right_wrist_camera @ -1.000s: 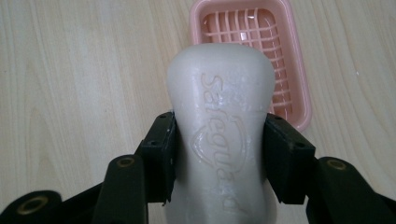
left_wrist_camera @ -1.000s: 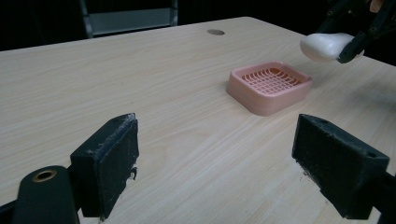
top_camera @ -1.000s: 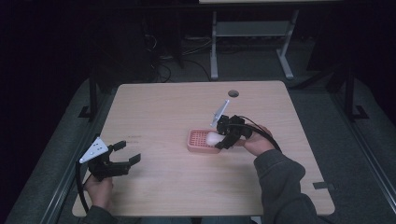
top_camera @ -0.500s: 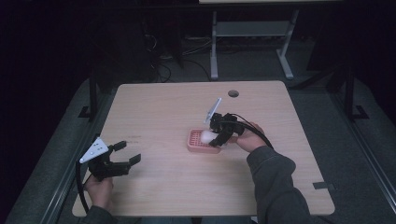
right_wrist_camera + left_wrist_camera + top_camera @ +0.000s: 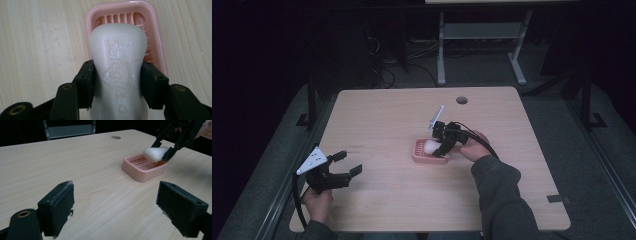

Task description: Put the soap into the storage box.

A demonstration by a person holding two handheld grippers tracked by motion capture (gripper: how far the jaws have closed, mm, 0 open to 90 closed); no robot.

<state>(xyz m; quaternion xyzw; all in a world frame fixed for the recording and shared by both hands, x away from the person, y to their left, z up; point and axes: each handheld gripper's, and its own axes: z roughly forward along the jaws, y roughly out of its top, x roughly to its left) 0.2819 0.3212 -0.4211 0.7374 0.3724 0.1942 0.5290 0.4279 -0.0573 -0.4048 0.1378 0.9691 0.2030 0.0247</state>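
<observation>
A white soap bar (image 5: 117,72) is pinched between the fingers of the right gripper (image 5: 443,142), held just above a pink soap dish (image 5: 140,171) mid-desk (image 5: 387,115). It is seemingly not yet laid down or lifted clear. The left gripper (image 5: 343,165), fingers spread, is held idle well apart.

A: What's lost from the right tool's own camera?

B: The white soap bar (image 5: 119,72) runs off the bottom edge, and it covers much of the pink dish (image 5: 152,30) beneath.

A: And from above?

B: The soap's embossed lettering is too small to read; the left tool (image 5: 343,165) hides its hand's fingers.
</observation>
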